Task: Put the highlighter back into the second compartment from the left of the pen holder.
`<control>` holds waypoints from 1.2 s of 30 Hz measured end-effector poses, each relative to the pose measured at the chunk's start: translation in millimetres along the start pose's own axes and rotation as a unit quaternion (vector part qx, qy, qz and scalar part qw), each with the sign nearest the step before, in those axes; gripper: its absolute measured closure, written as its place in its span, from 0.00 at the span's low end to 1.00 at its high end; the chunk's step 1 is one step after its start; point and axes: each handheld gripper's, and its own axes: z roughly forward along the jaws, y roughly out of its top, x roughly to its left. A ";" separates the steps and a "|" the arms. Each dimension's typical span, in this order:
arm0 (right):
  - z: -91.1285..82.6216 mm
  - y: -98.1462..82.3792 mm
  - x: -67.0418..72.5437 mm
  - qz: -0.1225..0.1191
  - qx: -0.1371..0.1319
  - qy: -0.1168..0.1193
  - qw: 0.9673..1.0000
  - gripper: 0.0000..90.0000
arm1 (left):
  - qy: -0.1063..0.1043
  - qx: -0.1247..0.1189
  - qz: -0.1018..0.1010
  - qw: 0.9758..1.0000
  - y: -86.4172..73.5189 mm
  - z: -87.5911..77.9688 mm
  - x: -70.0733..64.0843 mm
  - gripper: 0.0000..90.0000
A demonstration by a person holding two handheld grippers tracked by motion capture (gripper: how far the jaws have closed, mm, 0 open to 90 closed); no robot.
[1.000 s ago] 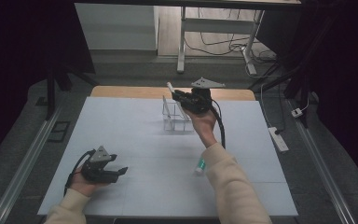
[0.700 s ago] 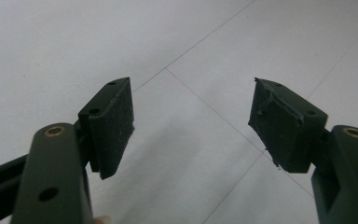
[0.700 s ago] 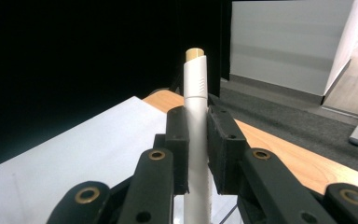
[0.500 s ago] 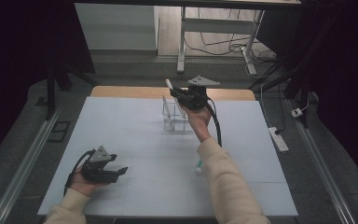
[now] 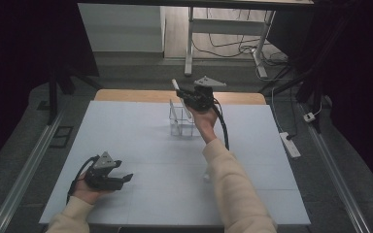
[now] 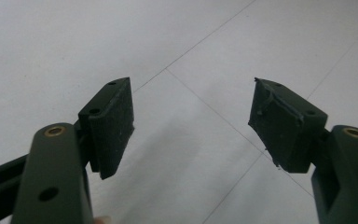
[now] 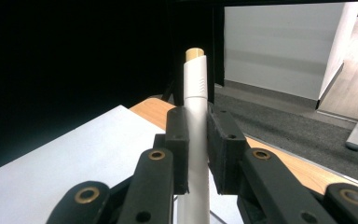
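At twelve o'clock on the bench (image 5: 141, 145), the right gripper (image 5: 187, 99) clamps a white pen (image 7: 195, 100), seemingly above a clear rack (image 5: 182, 119), while the left gripper's (image 6: 191, 123) fingers gape empty.

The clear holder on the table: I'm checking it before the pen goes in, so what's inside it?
Inside the clear holder, one slim pale stick leans in the left compartment. The right hand-held gripper, shut on the white pen, and the hand cover its right part.

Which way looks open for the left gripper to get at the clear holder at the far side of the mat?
Probably yes: the left gripper rests open on the near left, with bare mat between it and the clear holder. The right gripper, holding a white pen just above it, could crowd it.
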 end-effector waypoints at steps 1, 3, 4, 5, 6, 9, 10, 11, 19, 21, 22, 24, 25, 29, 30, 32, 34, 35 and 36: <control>1.4 -0.4 -0.4 -0.001 0.000 0.000 1.000 0.87 | 0.000 0.000 0.000 1.000 0.0 -0.1 0.0 0.34; 4.0 -1.2 -0.9 -0.002 0.001 -0.002 1.000 0.87 | 0.000 0.000 0.001 1.000 0.2 -0.1 -0.1 0.34; 4.9 -1.5 -1.3 -0.002 0.000 -0.002 1.000 0.87 | 0.001 0.000 0.001 1.000 0.2 0.0 -0.2 0.34; 5.8 -1.8 -1.5 -0.003 -0.001 -0.002 1.000 0.87 | 0.001 0.000 0.002 1.000 0.2 0.1 -0.3 0.34; 6.4 -2.0 -1.8 -0.004 -0.001 -0.004 1.000 0.87 | 0.001 0.001 0.002 1.000 0.2 0.1 -0.2 0.34; 8.3 -3.3 -4.2 -0.006 -0.001 -0.007 1.000 0.86 | 0.000 0.000 0.000 1.000 0.0 0.0 0.0 0.34; 8.9 -4.2 -5.4 -0.008 0.001 -0.009 1.000 0.86 | 0.000 0.000 0.000 1.000 0.0 -0.1 0.1 0.34; 9.3 -5.2 -6.4 -0.007 0.002 -0.011 1.000 0.85 | 0.000 0.000 0.001 1.000 0.0 -0.3 0.0 0.34; 3.7 -7.4 -8.6 -0.001 0.019 -0.030 0.999 0.59 | -0.001 -0.001 -0.001 1.000 -0.1 0.5 0.6 0.34; 0.1 -7.5 -8.6 -0.003 0.024 -0.027 0.999 0.59 | -0.001 -0.001 -0.002 1.000 -0.1 0.4 0.8 0.34; -2.0 -7.7 -8.6 -0.004 0.027 -0.024 0.999 0.58 | -0.001 -0.001 -0.002 1.000 -0.1 0.3 0.7 0.34; -6.4 -8.3 -8.6 -0.009 0.032 -0.022 0.999 0.58 | -0.001 -0.001 -0.001 1.000 0.0 0.4 0.5 0.34; -9.0 -8.8 -8.8 -0.011 0.034 -0.021 0.999 0.57 | -0.001 -0.001 -0.001 1.000 0.0 0.4 0.5 0.34; -20.2 -11.1 -8.8 -0.018 0.044 -0.010 0.999 0.57 | -0.001 -0.002 -0.002 1.000 0.0 0.1 0.9 0.34; -23.5 -11.9 -8.9 -0.021 0.047 -0.008 0.999 0.57 | -0.001 -0.002 -0.003 1.000 0.0 0.0 1.0 0.34; -30.9 -14.1 -9.9 -0.024 0.056 0.000 0.998 0.56 | -0.002 -0.003 -0.002 1.000 0.0 -0.3 1.0 0.34; -37.2 -16.6 -11.0 -0.026 0.060 0.005 0.998 0.56 | -0.001 -0.003 -0.003 1.000 0.1 -0.2 0.9 0.34; -41.9 -18.4 -12.2 -0.026 0.065 0.008 0.997 0.56 | -0.002 -0.003 -0.002 1.000 0.1 -0.2 0.8 0.34; -44.8 -19.5 -12.8 -0.027 0.069 0.008 0.997 0.56 | -0.002 -0.003 -0.003 1.000 0.2 -0.2 0.8 0.34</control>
